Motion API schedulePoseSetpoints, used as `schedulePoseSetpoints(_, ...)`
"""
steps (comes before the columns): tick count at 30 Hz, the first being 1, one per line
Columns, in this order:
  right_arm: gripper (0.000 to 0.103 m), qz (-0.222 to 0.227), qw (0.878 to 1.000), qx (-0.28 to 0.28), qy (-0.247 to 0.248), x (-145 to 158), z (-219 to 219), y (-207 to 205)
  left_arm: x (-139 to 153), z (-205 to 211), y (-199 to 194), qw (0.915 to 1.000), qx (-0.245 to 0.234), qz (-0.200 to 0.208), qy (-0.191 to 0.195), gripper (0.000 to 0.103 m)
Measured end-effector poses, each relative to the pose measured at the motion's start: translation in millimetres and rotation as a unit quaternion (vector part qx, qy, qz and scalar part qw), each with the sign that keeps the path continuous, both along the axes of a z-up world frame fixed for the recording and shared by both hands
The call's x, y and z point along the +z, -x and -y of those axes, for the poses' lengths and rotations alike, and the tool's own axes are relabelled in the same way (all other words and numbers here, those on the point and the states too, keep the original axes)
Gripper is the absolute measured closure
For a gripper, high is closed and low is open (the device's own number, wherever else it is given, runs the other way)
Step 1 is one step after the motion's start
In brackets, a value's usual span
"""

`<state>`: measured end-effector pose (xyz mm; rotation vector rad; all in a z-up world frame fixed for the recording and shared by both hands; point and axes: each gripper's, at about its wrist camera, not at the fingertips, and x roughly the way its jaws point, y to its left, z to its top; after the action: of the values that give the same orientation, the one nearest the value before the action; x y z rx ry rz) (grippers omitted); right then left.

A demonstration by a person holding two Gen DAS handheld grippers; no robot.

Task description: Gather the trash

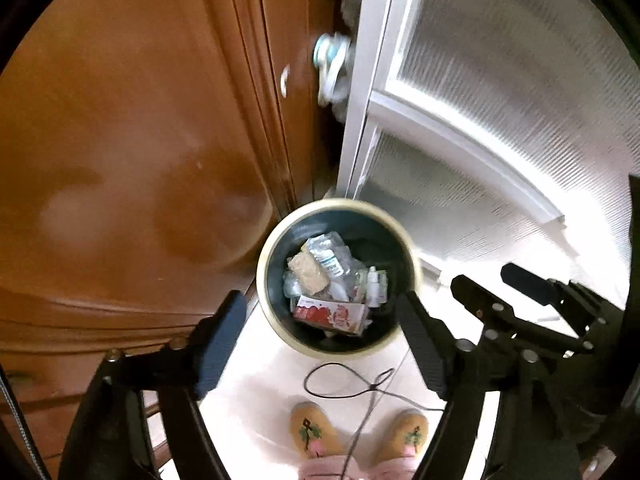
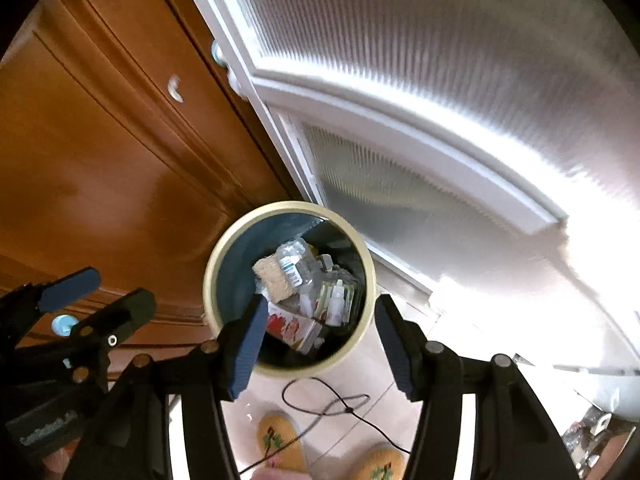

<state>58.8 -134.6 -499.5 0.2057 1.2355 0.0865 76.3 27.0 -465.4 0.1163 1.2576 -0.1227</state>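
Both pairs of fingers stand spread with nothing between them. In the left wrist view the left gripper [image 1: 320, 344] frames the lower part of the picture, its blue pads wide apart, and the right gripper [image 1: 516, 292] shows at the right edge, also spread. In the right wrist view the right gripper [image 2: 320, 340] straddles the lower middle, and the left gripper [image 2: 96, 292] shows at the lower left.

Below them, at the centre of each view, stands a round trash bin [image 1: 280, 236] with a cream rim and dark inside. It holds the trash: a red and white carton [image 1: 332, 314], a clear plastic bottle [image 1: 330, 256] with a label, a tan sponge-like block [image 1: 306, 274] and a small white dropper bottle [image 1: 374, 286].

The bin stands on a pale tiled floor [image 1: 264, 376], in the corner between a brown wooden cabinet [image 1: 120, 140] on the left and a white-framed door with ribbed frosted panels [image 1: 500, 92] on the right. A thin black cable [image 1: 340, 380] loops on the floor just below the bin. At the bottom of the frame are the person's yellow slippers [image 1: 312, 430].
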Motion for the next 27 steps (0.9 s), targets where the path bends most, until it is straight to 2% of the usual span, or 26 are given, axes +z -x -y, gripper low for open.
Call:
schedulePoseSetpoints(2,0.041,0.001,1.000,-0.003,0.002,19,4,5,25,3,5,1.0000,0.002,0.008,0.000,0.026)
schedulePoseSetpoints(10,0.040,0.013,1.000,-0.006,0.009,122,23,26,133,11,25,0.9994,0.022,0.026,0.010,0.026)
schedulePoseSetpoints(15,0.040,0.022,1.000,-0.006,0.013,190,35,39,196,17,41,0.9991,0.019,0.037,0.002,0.026)
schedulePoseSetpoints(22,0.040,0.061,0.998,-0.002,0.013,303,45,56,291,16,61,0.9974,0.032,0.064,0.007,0.026)
schedulePoseSetpoints(27,0.040,0.099,0.995,-0.005,0.019,378,51,66,357,21,73,0.9943,0.028,0.102,0.010,0.026)
